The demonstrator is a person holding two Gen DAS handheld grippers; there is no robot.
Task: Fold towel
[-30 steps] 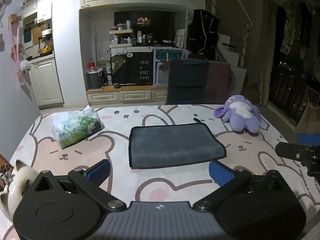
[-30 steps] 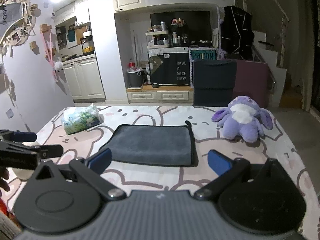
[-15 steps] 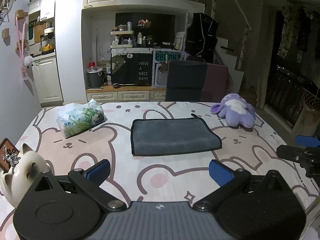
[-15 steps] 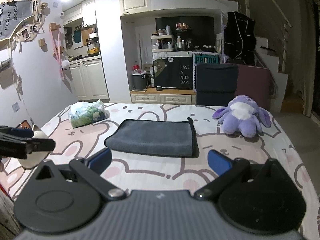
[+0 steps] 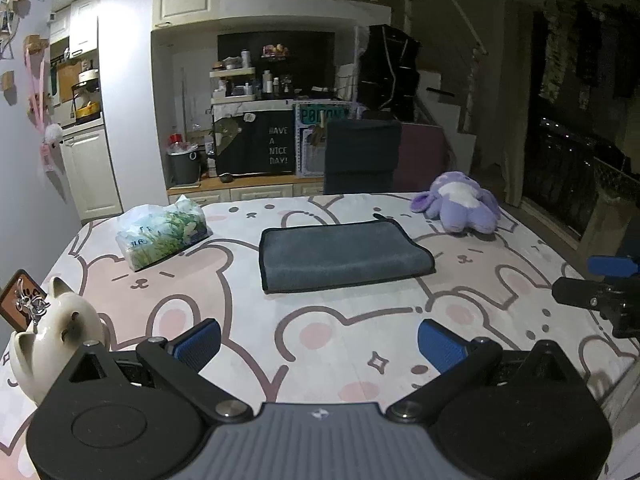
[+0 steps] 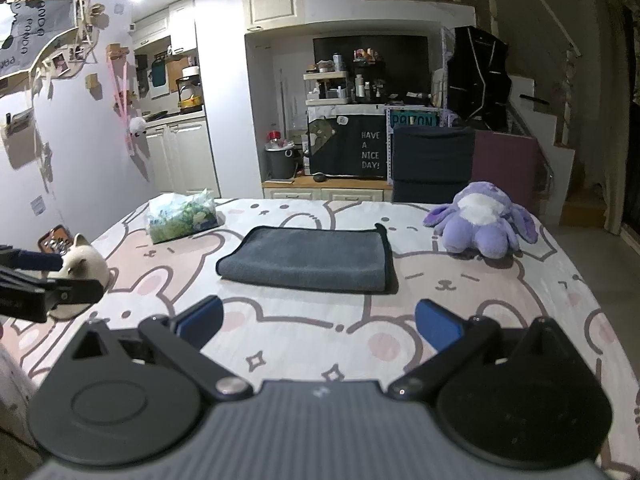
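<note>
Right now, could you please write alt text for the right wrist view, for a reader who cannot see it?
A folded grey towel lies flat mid-table on a bunny-print tablecloth, beyond the open, empty right hand-held gripper. A purple plush toy sits to its right, a tissue pack to its left, and the left hand-held gripper enters at the left edge.

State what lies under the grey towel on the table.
The grey towel lies folded flat on the bear-print tablecloth. Anything between its layers is hidden.
</note>
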